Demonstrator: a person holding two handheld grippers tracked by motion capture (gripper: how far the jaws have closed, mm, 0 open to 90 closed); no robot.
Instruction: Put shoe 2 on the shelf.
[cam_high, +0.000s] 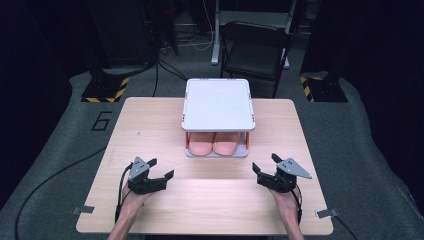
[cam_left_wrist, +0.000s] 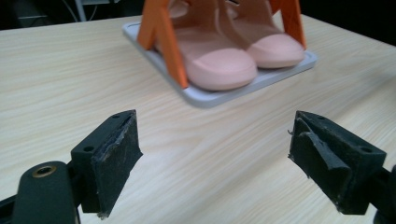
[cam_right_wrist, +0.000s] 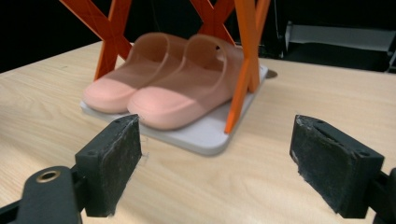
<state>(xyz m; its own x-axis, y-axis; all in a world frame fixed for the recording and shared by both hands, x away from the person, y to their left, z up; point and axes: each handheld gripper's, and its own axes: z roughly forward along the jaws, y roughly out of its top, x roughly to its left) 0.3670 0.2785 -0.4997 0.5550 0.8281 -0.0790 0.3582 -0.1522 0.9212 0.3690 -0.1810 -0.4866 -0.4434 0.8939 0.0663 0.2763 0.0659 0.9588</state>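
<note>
A pair of pink slippers (cam_high: 216, 144) sits side by side on the lower white shelf (cam_high: 190, 153) of a small rack with orange cross legs (cam_left_wrist: 163, 37) and a white top shelf (cam_high: 217, 104). The toes point at me. My left gripper (cam_high: 161, 167) rests over the table at the front left of the rack, open and holding nothing. My right gripper (cam_high: 265, 161) mirrors it at the front right, also open. In the left gripper view the slippers (cam_left_wrist: 224, 65) lie ahead of the wide-apart jaws of the left gripper (cam_left_wrist: 215, 140). In the right gripper view the slippers (cam_right_wrist: 173, 93) lie ahead of the right gripper (cam_right_wrist: 215, 149).
The wooden table (cam_high: 150, 125) has bare surface on both sides of the rack and in front of it. Tape tabs mark its front corners (cam_high: 82, 209). A dark folding chair (cam_high: 255, 45) and striped stand bases (cam_high: 105, 90) stand beyond the far edge.
</note>
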